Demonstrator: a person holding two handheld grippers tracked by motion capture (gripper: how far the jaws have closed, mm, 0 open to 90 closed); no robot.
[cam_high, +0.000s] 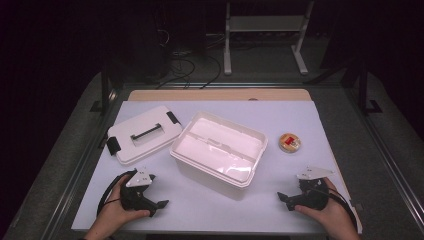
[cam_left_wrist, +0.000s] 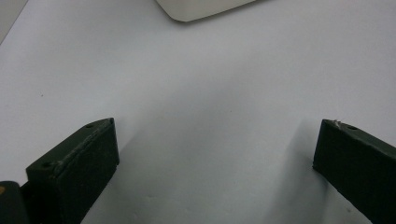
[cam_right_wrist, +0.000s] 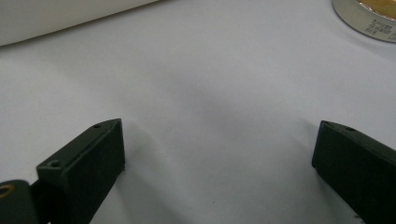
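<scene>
An open white plastic box (cam_high: 218, 152) stands in the middle of the white table sheet (cam_high: 280, 115). Its white lid (cam_high: 144, 134) with a black handle lies flat to the left of it. A small round tin (cam_high: 290, 142) with a red and yellow top sits to the right of the box. My left gripper (cam_high: 161, 204) rests on the sheet near the front left, held by a hand, open and with nothing between its jaws (cam_left_wrist: 215, 154). My right gripper (cam_high: 283, 198) rests at the front right, also open and bare (cam_right_wrist: 217, 149). The box's corner (cam_left_wrist: 201, 9) shows ahead of the left jaws.
The tin's rim (cam_right_wrist: 364, 14) lies ahead and to the right of the right jaws, with the box's wall (cam_right_wrist: 60, 18) ahead to the left. A wooden strip (cam_high: 220, 95) borders the table's far edge. Dark floor, cables and a white stand (cam_high: 265, 35) lie beyond.
</scene>
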